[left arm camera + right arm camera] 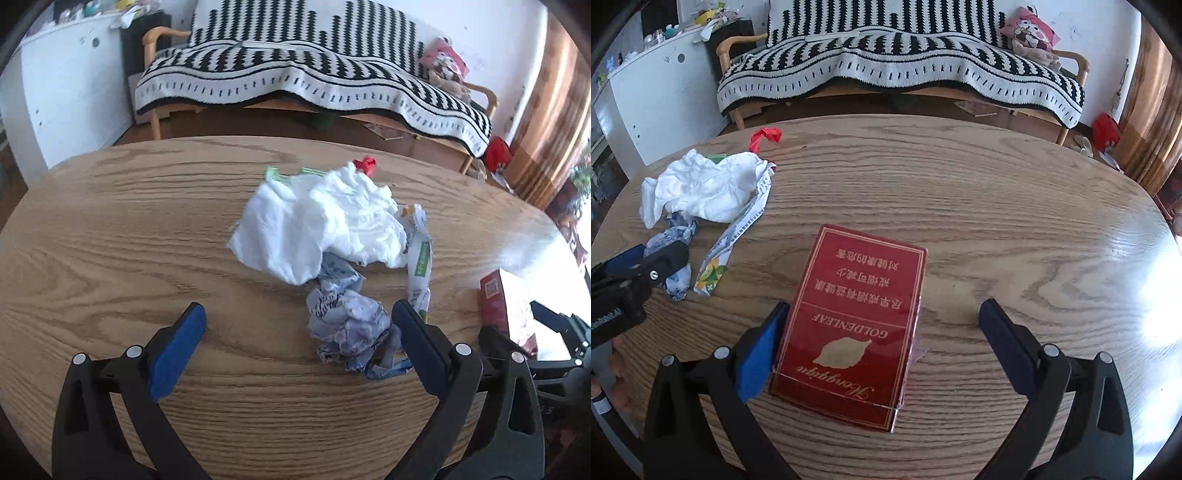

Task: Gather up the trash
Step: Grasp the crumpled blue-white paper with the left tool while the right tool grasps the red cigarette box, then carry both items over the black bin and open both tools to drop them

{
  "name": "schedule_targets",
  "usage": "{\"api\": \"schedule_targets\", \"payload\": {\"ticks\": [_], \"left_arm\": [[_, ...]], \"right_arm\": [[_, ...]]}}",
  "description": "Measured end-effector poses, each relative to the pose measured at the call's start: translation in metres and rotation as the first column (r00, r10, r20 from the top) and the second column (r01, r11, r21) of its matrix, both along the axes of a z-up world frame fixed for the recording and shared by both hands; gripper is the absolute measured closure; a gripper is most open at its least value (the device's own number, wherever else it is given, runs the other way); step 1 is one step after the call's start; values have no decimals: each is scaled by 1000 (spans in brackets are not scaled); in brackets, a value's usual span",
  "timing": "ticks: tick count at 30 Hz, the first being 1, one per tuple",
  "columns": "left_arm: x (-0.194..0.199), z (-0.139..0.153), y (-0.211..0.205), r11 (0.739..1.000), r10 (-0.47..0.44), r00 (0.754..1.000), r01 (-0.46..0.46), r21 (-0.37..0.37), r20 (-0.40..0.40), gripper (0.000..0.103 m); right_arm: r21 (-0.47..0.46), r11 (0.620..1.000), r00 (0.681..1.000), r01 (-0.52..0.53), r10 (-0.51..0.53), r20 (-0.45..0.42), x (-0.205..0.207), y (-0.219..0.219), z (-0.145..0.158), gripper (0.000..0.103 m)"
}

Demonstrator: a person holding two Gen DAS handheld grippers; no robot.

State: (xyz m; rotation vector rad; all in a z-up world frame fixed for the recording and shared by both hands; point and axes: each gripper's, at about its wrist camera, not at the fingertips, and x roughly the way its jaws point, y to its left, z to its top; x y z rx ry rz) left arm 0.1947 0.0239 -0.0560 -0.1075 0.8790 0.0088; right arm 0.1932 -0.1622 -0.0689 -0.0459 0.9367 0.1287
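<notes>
The flat red cardboard cigarette box lies lengthwise between the right gripper's spread fingers, touching its left one; left gripper also gapes.

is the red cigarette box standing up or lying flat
Lying flat: the red cigarette box rests on the table with its printed face up, between the right gripper's open fingers.

On the oval wooden table a crumpled white tissue lies left of the flat red cigarette box. A twisted red wrapper sits behind the tissue, a crumpled blue-printed paper before it, and a long printed wrapper strip between tissue and box.
</notes>
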Motion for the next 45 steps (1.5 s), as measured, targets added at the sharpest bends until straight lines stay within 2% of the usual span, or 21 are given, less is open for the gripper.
{"api": "schedule_targets", "payload": {"ticks": [8, 11, 14, 19, 21, 23, 24, 25, 26, 27, 30, 32, 36, 38, 40, 43, 45], "left_arm": [[3, 0, 1, 1000, -1, 1000, 1, 9, -9, 6], [5, -2, -4, 999, 1, 1000, 0, 47, -24, 6], [9, -4, -15, 993, -1, 999, 7, 120, -47, 5], [9, -3, -12, 995, -6, 999, 10, 102, -44, 5], [7, -1, -4, 999, -4, 1000, 6, 50, -23, 6], [4, 1, 3, 999, 20, 1000, -19, 30, -4, 19], [4, 3, 3, 997, 38, 999, -38, 74, 2, 45], [4, 3, 3, 991, 59, 998, -59, 116, 6, 66], [3, 3, 5, 992, 59, 998, -59, 111, 8, 67], [3, 3, 6, 995, 44, 999, -45, 94, 11, 67], [-4, 5, 5, 998, 19, 1000, -20, 58, 12, 69], [-16, 12, 3, 1000, 4, 999, -5, 30, 33, 69], [-63, 53, 2, 999, -36, 989, 34, 20, 144, 69], [-83, 69, 6, 999, -42, 983, 42, 2, 177, 69], [-94, 75, 8, 998, -47, 984, 52, -22, 174, 69], [-109, 68, 7, 998, -42, 990, 48, -41, 138, 69], [-113, 56, 3, 995, -69, 993, 75, -69, 97, 69]], "right_arm": [[8, 1000, 1000, -14, 14, 23, -5, -2, -1, 5], [8, 1000, 1000, -14, 14, 23, -4, -2, -1, 5], [7, 1000, 1000, -14, 14, 23, -4, -2, -1, 5], [7, 1000, 1000, -12, 12, 22, -5, -1, 0, 5], [10, 1000, 1000, -13, 13, 22, -4, -1, 0, 5], [10, 1000, 1000, -20, 19, 23, -6, -1, 0, 5], [11, 1000, 999, -22, 22, 24, -8, -1, 0, 5], [13, 999, 999, -32, 32, 32, -9, -1, 1, 10], [11, 999, 998, -40, 40, 50, -12, 0, 3, 18], [11, 999, 997, -45, 44, 65, -15, 1, 6, 44], [76, 996, 998, -39, 35, 46, -21, -1, 9, 45], [118, 993, 997, -28, 19, 70, -31, -6, 25, 45], [148, 989, 986, -22, -3, 167, -58, -17, 65, 45], [241, 970, 986, -17, -23, 163, -76, -31, 79, 45], [332, 943, 987, -31, -23, 157, -97, -41, 86, 45], [273, 961, 989, -29, -11, 145, -118, -41, 76, 45], [281, 959, 994, -30, -1, 110, -115, -39, 69, 45]]}}
